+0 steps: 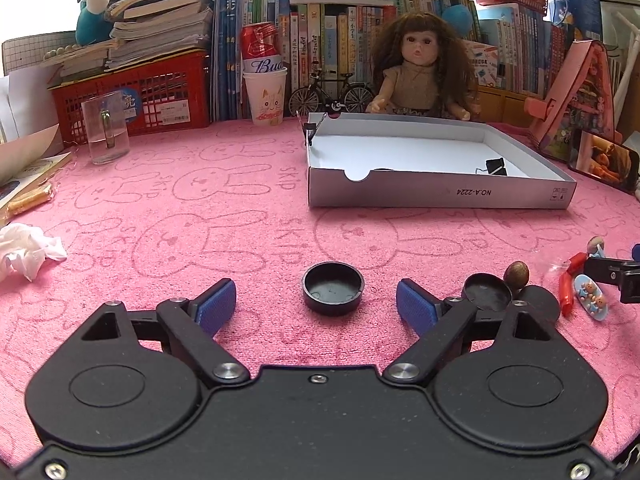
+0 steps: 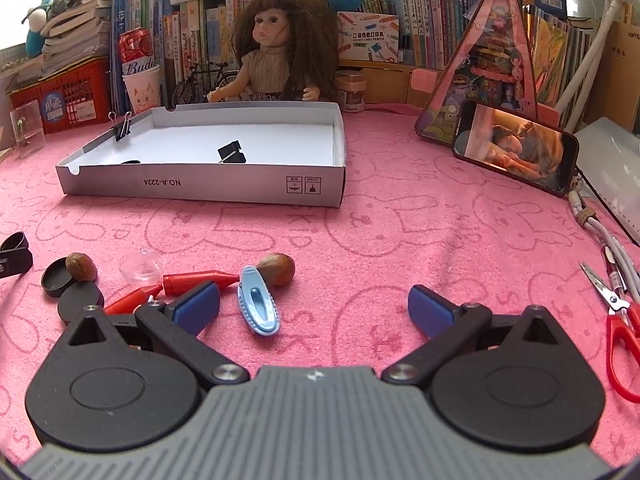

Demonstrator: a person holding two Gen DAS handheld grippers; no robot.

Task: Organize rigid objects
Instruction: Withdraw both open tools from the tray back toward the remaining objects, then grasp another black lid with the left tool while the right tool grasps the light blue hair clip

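Observation:
A black round cap (image 1: 333, 288) lies open side up on the pink cloth, between the open blue pads of my left gripper (image 1: 316, 307). Two more black caps (image 1: 487, 292) and a brown nut (image 1: 516, 274) lie to its right. My right gripper (image 2: 314, 307) is open and empty over the cloth. A light blue hair clip (image 2: 258, 305), red crayons (image 2: 200, 280), a second nut (image 2: 279, 268) and a clear lid (image 2: 142, 267) lie by its left finger. The white cardboard box (image 1: 436, 194) holds a black binder clip (image 2: 232, 153).
A doll (image 1: 416, 68), toy bicycle (image 1: 331, 94), paper cup with a can (image 1: 266, 96) and red basket (image 1: 140, 92) stand behind. A glass (image 1: 106, 128) and crumpled tissue (image 1: 24, 250) are left. A phone (image 2: 516, 146), cable and red scissors (image 2: 618, 320) lie right.

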